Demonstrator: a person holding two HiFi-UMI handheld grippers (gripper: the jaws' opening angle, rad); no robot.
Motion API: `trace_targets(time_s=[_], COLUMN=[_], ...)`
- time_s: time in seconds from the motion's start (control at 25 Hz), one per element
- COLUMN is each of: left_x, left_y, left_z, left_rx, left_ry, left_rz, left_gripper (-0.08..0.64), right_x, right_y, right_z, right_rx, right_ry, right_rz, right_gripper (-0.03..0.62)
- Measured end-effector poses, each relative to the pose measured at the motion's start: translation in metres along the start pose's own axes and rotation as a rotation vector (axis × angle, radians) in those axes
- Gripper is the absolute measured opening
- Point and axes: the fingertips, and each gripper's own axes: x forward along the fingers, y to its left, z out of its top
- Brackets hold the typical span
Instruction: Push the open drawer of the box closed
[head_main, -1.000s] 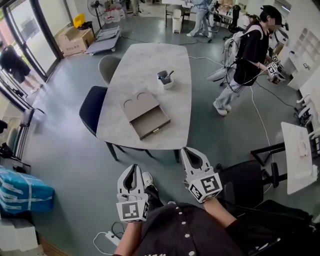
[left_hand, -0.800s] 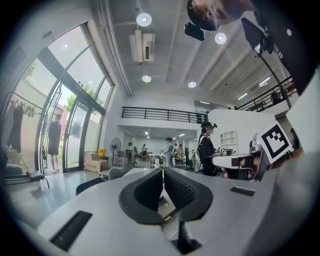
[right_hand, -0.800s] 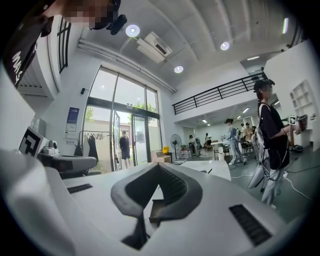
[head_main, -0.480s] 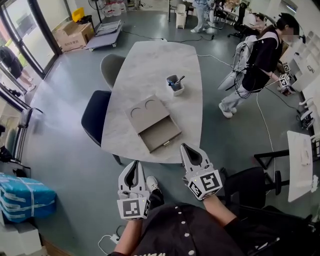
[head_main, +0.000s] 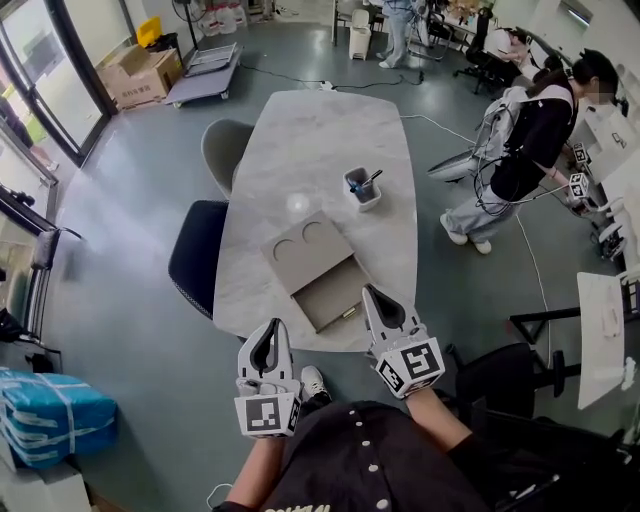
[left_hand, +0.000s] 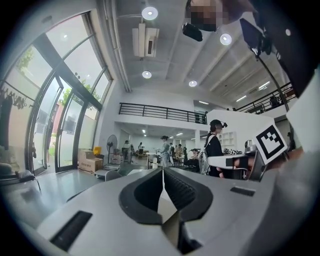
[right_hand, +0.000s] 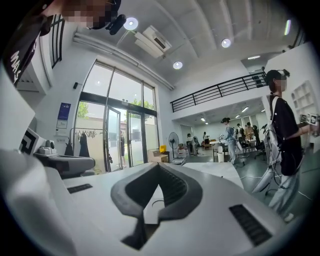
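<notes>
Plainly, both tools are closed with nothing in them: in the left gripper view the two dark ribbed pads of the left gripper (head_main: 268, 330) meet along a thin seam, and in the right gripper view the pads of the right gripper (head_main: 374, 294) meet at their tips in the same way. Just ahead of the right gripper's tip, and slightly to its left, lies the open drawer (head_main: 330, 292), pulled out of the grey box (head_main: 298, 243) toward the person, its small brass handle (head_main: 350, 313) on the front edge nearest that tip. From the head view the right tip overlaps the near edge of the pale oval table (head_main: 310, 130) close beside the drawer's front corner, but whether it touches the drawer cannot be told. The left gripper is held lower in the head view and short of the table edge, with the drawer ahead of it and off to its right. The box top, beyond the drawer, shows two round recesses. Farther ahead of the right gripper stands a small cup (head_main: 362, 190) with pens in it. A dark chair (head_main: 195, 255) sits at the table's side ahead and left of the left gripper, with a grey chair (head_main: 222, 148) beyond it. Well off to the right of the right gripper stands another person (head_main: 530, 140) in dark clothes.
</notes>
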Motion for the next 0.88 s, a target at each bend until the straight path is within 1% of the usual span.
trace_targets(time_s=[0.32, 0.44, 0.64, 0.8, 0.88], left_x=[0.028, 0.038, 0.05, 0.056, 0.058], left_y=[0.025, 0.023, 0.016, 0.007, 0.002], left_z=[0.003, 0.004, 0.012, 0.018, 0.018], left_rx=[-0.004, -0.007, 0.002, 0.009, 0.012], left_ry=[0.015, 0.019, 0.007, -0.006, -0.005], left_rz=[-0.03, -0.038, -0.04, -0.036, -0.038], left_gripper=[0.017, 0.017, 0.017, 0.017, 0.017], right_x=[0.03, 0.032, 0.034, 0.031, 0.029], right_y=[-0.007, -0.015, -0.031, -0.048, -0.057], right_z=[0.0, 0.001, 0.012, 0.016, 0.01], right_rx=[0.013, 0.008, 0.0, 0.029, 0.056], right_ry=[0.019, 0.029, 0.012, 0.007, 0.022], right_rz=[-0.042, -0.053, -0.056, -0.067, -0.079], right_gripper=[-0.003, -0.003, -0.003, -0.003, -0.003])
